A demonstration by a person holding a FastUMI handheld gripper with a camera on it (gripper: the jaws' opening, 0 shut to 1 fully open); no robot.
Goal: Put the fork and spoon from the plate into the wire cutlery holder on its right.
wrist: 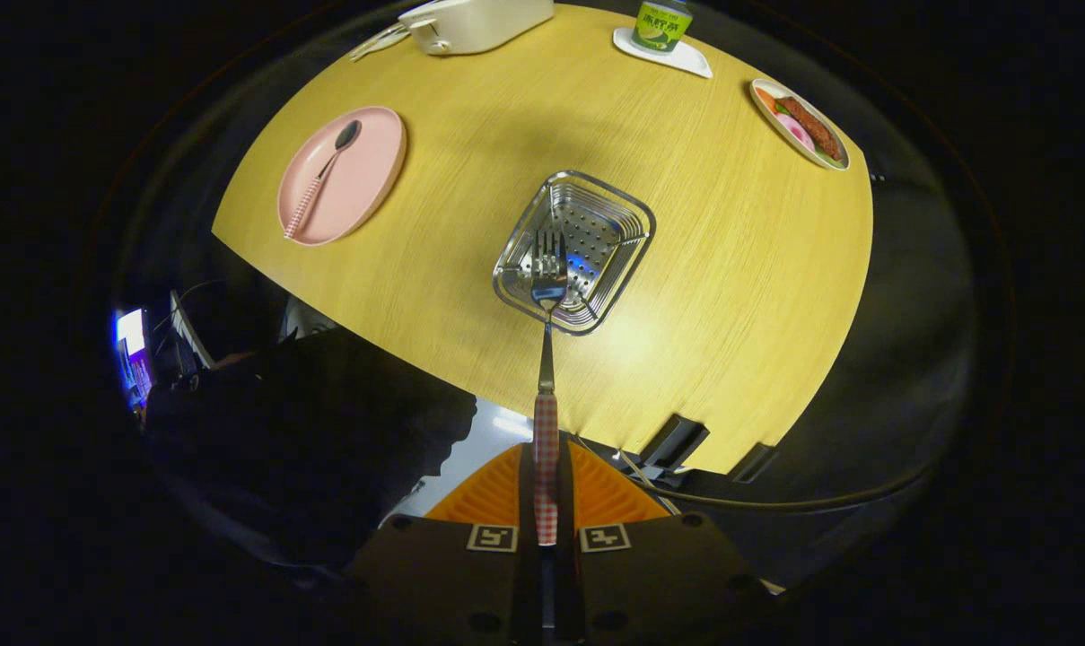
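Now the gripper (pixel 546 489) is clamping the fork (pixel 546 359) by its red-checked handle, both orange fingers (pixel 488 493) pressing on it from either side. The fork is pointing away from the fingers, its tines hanging over the near part of the wire cutlery holder (pixel 575 251), which is standing near the middle of the wooden table (pixel 730 296); whether the tines are touching the holder is hard to tell. Far to the left, the spoon (pixel 322 175) is lying across the pink plate (pixel 371 179), its bowl toward the far end. At the far side a white appliance (pixel 475 22) and a green can (pixel 661 24) on a white tray (pixel 686 61) are sitting, and far right a dish of food (pixel 800 124) is resting near the table's edge.
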